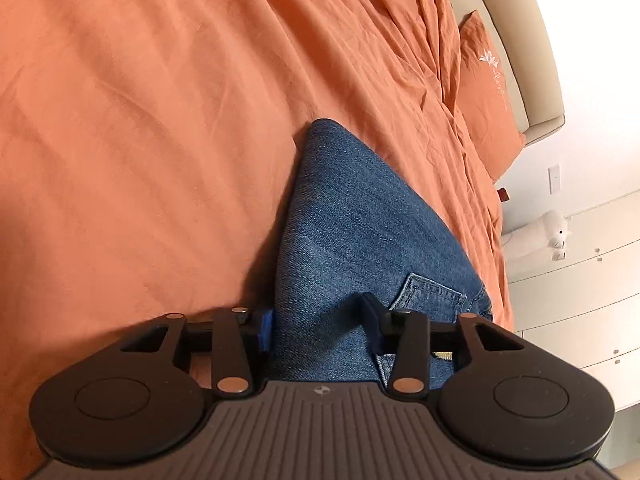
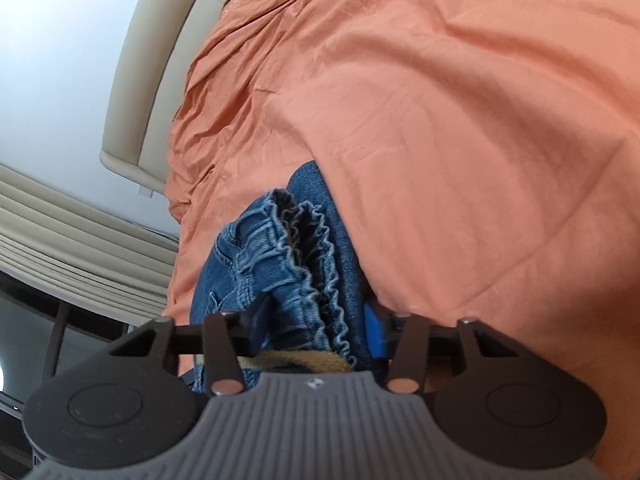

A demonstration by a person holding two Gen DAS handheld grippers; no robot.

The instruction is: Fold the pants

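The blue denim pants (image 1: 352,220) lie bunched on the orange bedsheet (image 1: 160,120). In the left wrist view a smooth folded corner of them points away from me, with a back pocket (image 1: 432,296) near the jaws. My left gripper (image 1: 320,328) is shut on this denim, which fills the gap between its pads. In the right wrist view the frilled elastic waistband (image 2: 304,248) of the pants (image 2: 232,264) runs into my right gripper (image 2: 316,320). That gripper is shut on the gathered waist. A fold of the sheet (image 2: 440,120) covers the far end of the pants.
An orange pillow (image 1: 484,96) leans on the beige headboard (image 1: 520,40). Beyond the bed's edge stands a white dresser (image 1: 580,300) with a white plush toy (image 1: 556,236) on it. The right wrist view shows the headboard (image 2: 136,80), pale curtains (image 2: 60,232) and a dark window.
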